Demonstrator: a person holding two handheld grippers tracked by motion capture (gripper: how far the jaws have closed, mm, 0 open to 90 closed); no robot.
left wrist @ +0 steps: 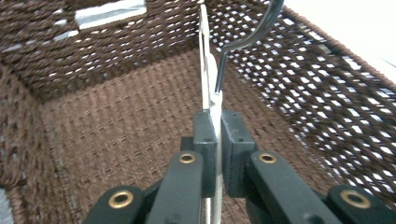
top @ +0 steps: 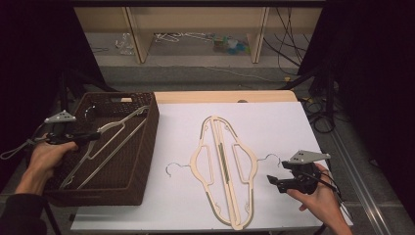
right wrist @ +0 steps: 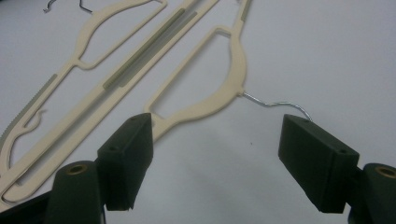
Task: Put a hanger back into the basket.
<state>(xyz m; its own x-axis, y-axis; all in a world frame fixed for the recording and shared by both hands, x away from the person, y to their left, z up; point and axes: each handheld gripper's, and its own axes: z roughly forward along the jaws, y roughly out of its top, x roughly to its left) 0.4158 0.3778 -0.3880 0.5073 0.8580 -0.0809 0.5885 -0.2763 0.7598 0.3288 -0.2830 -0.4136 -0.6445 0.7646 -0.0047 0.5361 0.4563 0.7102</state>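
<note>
Over the basket, left gripper clamps a hanger.

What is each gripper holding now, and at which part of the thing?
The left gripper holds a cream hanger over the basket, clamped near the neck, just below its metal hook. The right gripper is open and holds nothing.

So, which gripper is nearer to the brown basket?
Left. The left gripper is above the basket, clamping a hanger; the right gripper is far across the table.
</note>
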